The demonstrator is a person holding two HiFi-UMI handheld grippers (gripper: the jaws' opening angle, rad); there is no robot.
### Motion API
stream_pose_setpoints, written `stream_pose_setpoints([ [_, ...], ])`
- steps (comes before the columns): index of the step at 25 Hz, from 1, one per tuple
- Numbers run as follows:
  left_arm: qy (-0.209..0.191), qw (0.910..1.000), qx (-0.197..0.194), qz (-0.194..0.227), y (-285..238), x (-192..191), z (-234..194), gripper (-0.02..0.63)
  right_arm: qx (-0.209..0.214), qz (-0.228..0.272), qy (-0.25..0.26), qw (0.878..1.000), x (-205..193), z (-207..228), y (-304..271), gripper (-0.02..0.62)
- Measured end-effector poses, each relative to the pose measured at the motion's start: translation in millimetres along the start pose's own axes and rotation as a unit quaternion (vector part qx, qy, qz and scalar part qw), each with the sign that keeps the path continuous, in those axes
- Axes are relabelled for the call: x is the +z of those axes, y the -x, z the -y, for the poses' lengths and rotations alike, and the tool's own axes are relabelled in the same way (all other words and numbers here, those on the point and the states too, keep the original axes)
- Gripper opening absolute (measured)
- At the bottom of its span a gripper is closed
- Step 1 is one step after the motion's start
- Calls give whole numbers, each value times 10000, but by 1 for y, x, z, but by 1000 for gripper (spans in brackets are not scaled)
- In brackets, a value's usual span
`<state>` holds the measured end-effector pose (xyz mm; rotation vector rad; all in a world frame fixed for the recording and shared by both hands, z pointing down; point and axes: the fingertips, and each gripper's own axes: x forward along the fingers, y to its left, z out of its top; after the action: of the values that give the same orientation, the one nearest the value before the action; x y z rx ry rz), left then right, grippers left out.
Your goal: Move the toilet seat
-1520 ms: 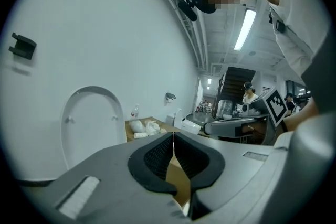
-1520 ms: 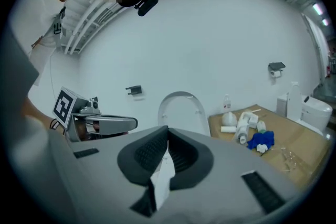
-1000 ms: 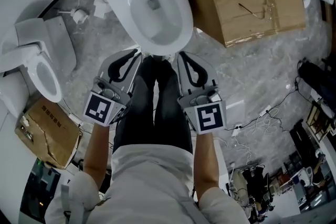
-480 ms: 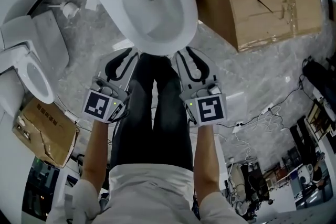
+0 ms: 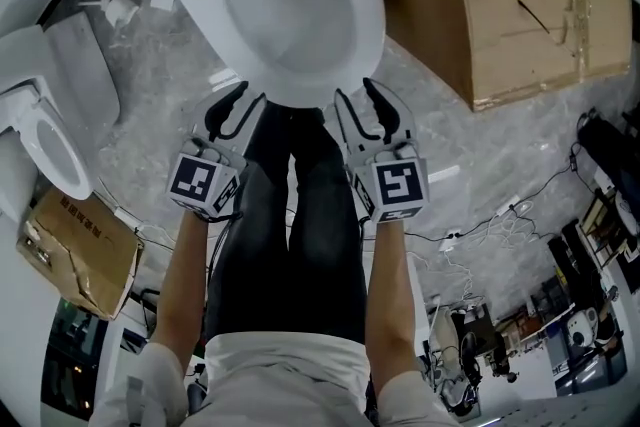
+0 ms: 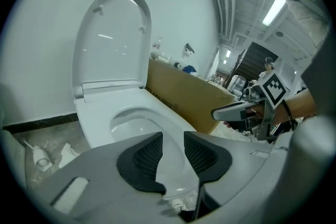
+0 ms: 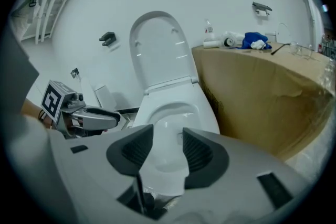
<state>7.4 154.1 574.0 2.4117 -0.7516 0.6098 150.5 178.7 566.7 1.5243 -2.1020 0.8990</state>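
2 arms outstretched, left gripper (image 5: 249,96) and right gripper (image 5: 355,91) level at the front rim of the toilet (image 5: 300,87), jaws opening on each, nothing pinched.

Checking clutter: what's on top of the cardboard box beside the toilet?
A blue cloth and a white roll lie at the far end of the cardboard box; anything under the cloth is hidden.

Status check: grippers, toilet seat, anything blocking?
Left gripper, right gripper: jaws opening, nothing gripped, at the toilet seat front edge. Seat down, lid upright. Cardboard box alongside, not blocking.
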Motion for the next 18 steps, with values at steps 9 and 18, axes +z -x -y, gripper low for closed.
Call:
stream_pose_setpoints([
  [9, 240, 9989, 193, -359, -17, -50, -20, 202, -257, -386, -259, 9986, -49, 25, -30, 216],
  [18, 679, 9935, 564, -715, -25, -100, -39, 287, -533, -666, -500, 9951, -87, 48, -44, 287],
])
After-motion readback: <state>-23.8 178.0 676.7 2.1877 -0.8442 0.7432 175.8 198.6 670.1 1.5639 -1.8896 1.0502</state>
